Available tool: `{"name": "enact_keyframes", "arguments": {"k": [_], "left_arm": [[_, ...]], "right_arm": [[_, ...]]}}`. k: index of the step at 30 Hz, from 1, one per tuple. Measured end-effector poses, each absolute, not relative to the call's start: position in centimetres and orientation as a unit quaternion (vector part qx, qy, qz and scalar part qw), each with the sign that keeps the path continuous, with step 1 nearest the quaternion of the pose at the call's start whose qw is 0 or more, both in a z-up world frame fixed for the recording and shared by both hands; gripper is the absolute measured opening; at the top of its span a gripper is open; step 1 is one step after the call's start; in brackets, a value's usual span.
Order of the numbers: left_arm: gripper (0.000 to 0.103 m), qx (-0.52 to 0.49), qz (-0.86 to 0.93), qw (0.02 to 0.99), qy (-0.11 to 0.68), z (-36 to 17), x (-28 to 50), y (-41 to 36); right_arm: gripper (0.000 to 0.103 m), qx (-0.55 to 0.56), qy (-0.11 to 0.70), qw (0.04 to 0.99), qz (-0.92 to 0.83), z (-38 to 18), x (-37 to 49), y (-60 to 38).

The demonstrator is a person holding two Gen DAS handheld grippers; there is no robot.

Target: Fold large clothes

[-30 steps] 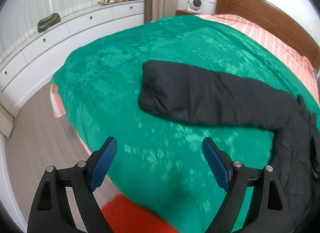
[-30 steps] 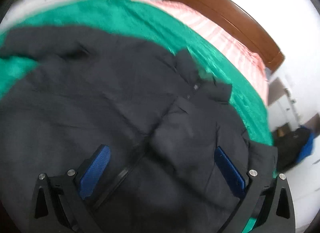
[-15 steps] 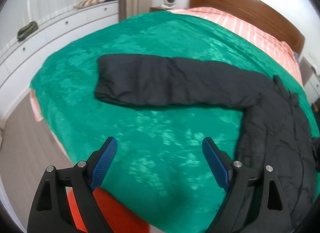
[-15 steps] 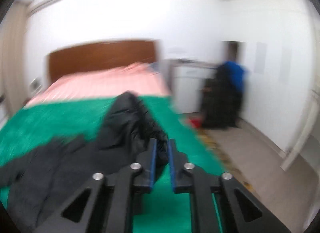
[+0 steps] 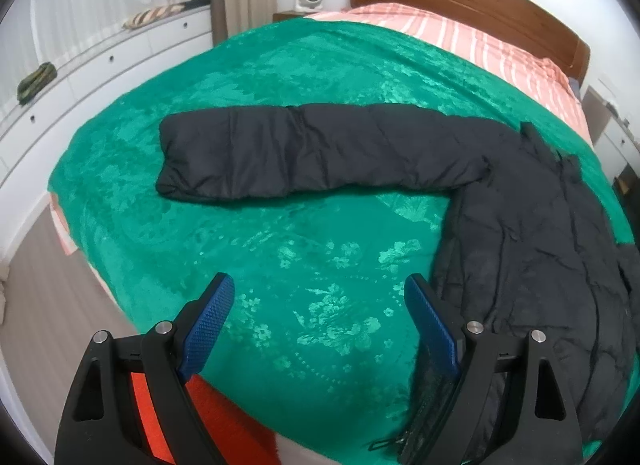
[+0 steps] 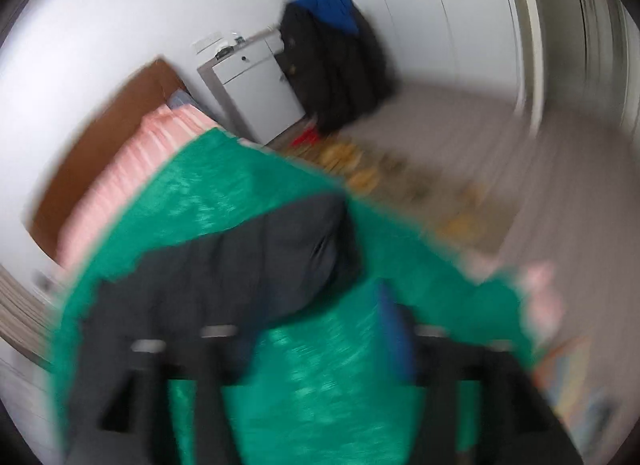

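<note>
The black jacket (image 5: 520,233) lay on the green bedspread (image 5: 280,257), its body at the frame's right, one sleeve (image 5: 312,153) stretched flat toward the left. My left gripper (image 5: 320,321) held its jaws wide apart over bare bedspread, the right pad just beside the jacket's hem. My right gripper (image 6: 316,349), blurred, had just been opening its jaws, nothing clamped, by the other sleeve near the bed's edge.

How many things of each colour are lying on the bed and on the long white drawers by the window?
Black: 1, the puffy jacket on the bed.
Green: 2, the bedspread and a rolled dark green bundle on the drawers.
Pink striped: 1, the sheet by the headboard.
Brown striped: 1, a cushion on the drawers.
Total: 5
</note>
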State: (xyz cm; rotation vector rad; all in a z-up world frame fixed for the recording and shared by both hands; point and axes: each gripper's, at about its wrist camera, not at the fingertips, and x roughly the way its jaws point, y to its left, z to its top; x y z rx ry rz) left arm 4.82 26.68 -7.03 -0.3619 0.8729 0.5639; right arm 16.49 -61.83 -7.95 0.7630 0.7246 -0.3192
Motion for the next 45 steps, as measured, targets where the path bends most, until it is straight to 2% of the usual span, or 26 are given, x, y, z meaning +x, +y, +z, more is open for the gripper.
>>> {"name": "enact_keyframes", "arguments": {"k": [6,7,9,10,12,15,18,19,20,22,25,28,32,34,37,41,45], "left_arm": [[0.088,-0.171,0.273,0.847,0.423,-7.6,4.3,25.9],[0.088,-0.169,0.274,0.846,0.425,-7.8,4.3,25.8],[0.088,-0.164,0.278,0.841,0.434,-8.3,4.3,25.5],[0.088,-0.163,0.279,0.840,0.436,-8.5,4.2,25.5],[0.088,-0.158,0.281,0.840,0.436,-8.7,3.8,25.4],[0.088,-0.142,0.289,0.840,0.437,-9.4,3.9,25.4],[0.088,-0.153,0.278,0.837,0.446,-10.1,4.3,25.6],[0.088,-0.158,0.271,0.841,0.442,-10.1,4.2,25.6],[0.088,-0.159,0.265,0.846,0.435,-10.0,4.1,25.4],[0.090,-0.157,0.255,0.856,0.421,-9.6,3.9,25.2],[0.098,-0.159,0.247,0.869,0.399,-9.3,3.5,25.1],[0.098,-0.174,0.223,0.875,0.394,-9.4,3.5,24.8],[0.098,-0.185,0.189,0.884,0.385,-9.8,3.5,24.1],[0.098,-0.177,0.182,0.887,0.385,-10.1,3.6,23.5],[0.098,-0.152,0.178,0.894,0.382,-10.5,3.7,22.7],[0.098,-0.132,0.170,0.896,0.388,-11.5,4.0,22.7],[0.098,-0.153,0.174,0.884,0.406,-13.1,4.1,23.7]], "right_arm": [[0.066,0.555,0.314,0.765,-0.087,-16.9,20.4,-64.7],[0.061,0.563,0.307,0.763,-0.084,-17.3,20.7,-64.6],[0.022,0.525,0.305,0.784,-0.129,-16.4,21.2,-64.3],[0.017,0.472,0.317,0.803,-0.179,-15.1,21.3,-63.7],[0.017,0.379,0.357,0.816,-0.253,-13.4,21.5,-62.0],[0.017,0.315,0.401,0.811,-0.288,-13.8,22.2,-59.9],[0.026,0.273,0.407,0.823,-0.289,-12.9,22.8,-58.8],[0.038,0.275,0.402,0.825,-0.287,-12.5,22.7,-58.9],[0.058,0.280,0.393,0.828,-0.284,-11.8,22.1,-58.5],[0.067,0.282,0.367,0.843,-0.275,-10.3,20.0,-56.8],[0.070,0.257,0.349,0.870,-0.236,-8.4,18.4,-53.9],[0.078,0.218,0.346,0.898,-0.164,-6.9,15.5,-48.2],[0.083,0.152,0.346,0.922,-0.088,-6.7,11.6,-40.4],[0.084,0.125,0.343,0.929,-0.058,-6.9,10.2,-36.6],[0.090,0.108,0.328,0.938,-0.030,-7.4,8.1,-31.4],[0.097,0.083,0.288,0.954,-0.023,-7.7,6.1,-27.4],[0.097,0.044,0.268,0.962,-0.023,-8.2,5.2,-26.1]]}}
